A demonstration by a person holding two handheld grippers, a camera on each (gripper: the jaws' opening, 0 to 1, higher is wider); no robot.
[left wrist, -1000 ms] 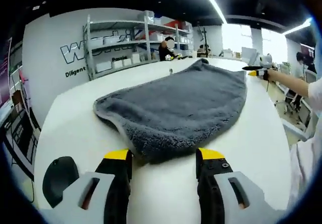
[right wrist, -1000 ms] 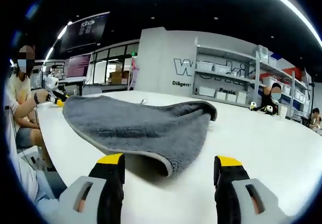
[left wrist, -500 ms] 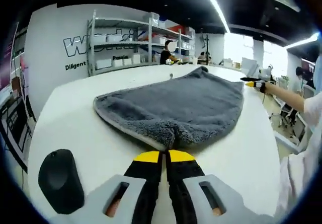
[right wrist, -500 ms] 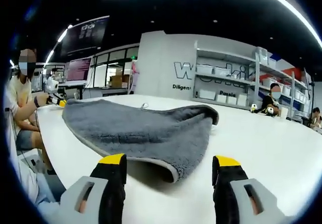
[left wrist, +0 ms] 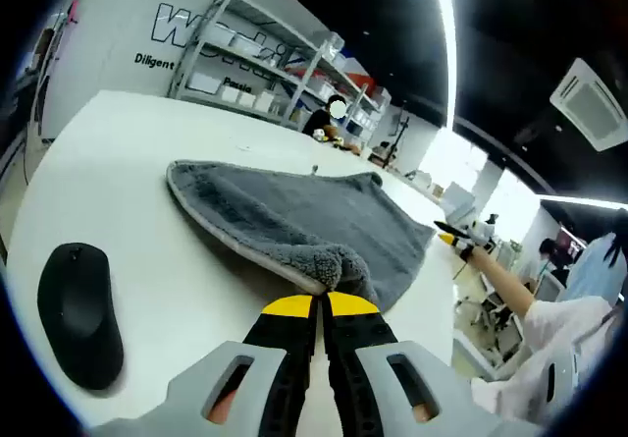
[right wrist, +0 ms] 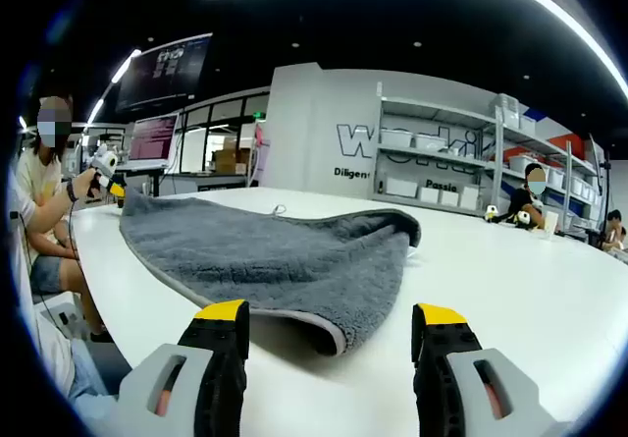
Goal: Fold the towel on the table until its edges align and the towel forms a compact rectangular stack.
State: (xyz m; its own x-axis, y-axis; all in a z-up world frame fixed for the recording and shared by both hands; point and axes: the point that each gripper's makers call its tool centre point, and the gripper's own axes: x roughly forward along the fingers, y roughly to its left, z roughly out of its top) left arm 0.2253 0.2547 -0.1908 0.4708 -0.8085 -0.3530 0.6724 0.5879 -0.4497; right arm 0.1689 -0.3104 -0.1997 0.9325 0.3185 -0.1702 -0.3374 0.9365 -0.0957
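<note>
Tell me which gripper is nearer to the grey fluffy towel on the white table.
Left. The left gripper is shut on a corner of the grey fluffy towel, touching it. The right gripper is open, its jaws straddling another towel corner just ahead without gripping it.

Two low, close views along the jaws, from opposite corners of one towel (left wrist: 294, 226) (right wrist: 265, 255).

Bare white table (right wrist: 549, 290) lies open on my right gripper's (right wrist: 334, 344) outer side; the towel's (right wrist: 275, 255) folded edge sits between its parted jaws. Beside my left gripper (left wrist: 321, 306), a black mouse (left wrist: 78, 314) obstructs that side.
</note>
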